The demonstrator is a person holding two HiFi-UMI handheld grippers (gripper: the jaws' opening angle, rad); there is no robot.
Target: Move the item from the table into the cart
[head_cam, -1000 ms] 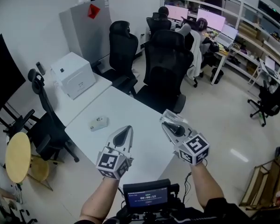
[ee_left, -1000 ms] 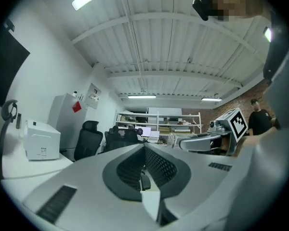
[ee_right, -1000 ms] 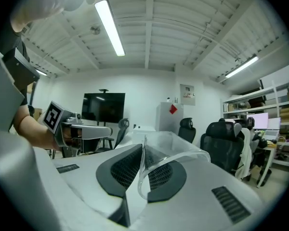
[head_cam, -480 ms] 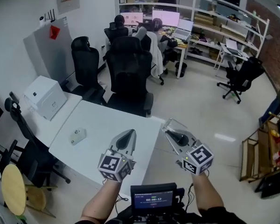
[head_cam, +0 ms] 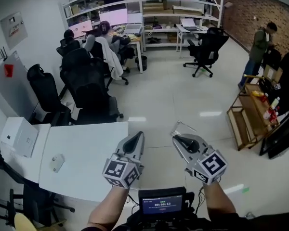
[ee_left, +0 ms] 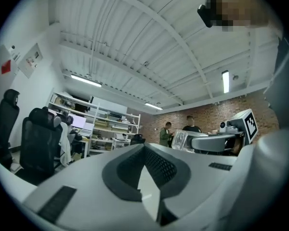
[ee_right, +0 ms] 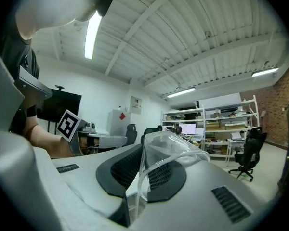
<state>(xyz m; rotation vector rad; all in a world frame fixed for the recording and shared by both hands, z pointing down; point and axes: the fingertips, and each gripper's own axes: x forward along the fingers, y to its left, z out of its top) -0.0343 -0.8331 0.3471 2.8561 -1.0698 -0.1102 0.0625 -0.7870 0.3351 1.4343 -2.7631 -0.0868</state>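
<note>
The item (ee_right: 169, 154), a clear plastic piece, is pinched in the right gripper (ee_right: 143, 174). The jaws are closed tight on its lower edge, and the rest of it bulges up and forward past the fingertips (ee_right: 156, 170). In the head view it shows as a glassy shape (head_cam: 182, 127) at the tip of the right gripper (head_cam: 181, 136), in the air over the floor beyond the table's right edge.

Over the last second the head view has swung away from the table (head_cam: 96, 148). The table filled the middle before and now sits at lower left. A wooden cart (head_cam: 241, 124) has come into sight at the right, though it is too small to tell which shelf is free. Both grippers have kept the same pose in front of the person, so the item has not shifted in the grip.

This suggests the pick-up is done and the carry is under way, with the person turning toward the cart and the drop-off not yet begun.

The left gripper (head_cam: 135, 142) is held beside the right one. Its jaws (ee_left: 147, 162) are together with nothing between them.

A small pale object (head_cam: 57, 162) lies near the table's left edge, well apart from both grippers.
</note>
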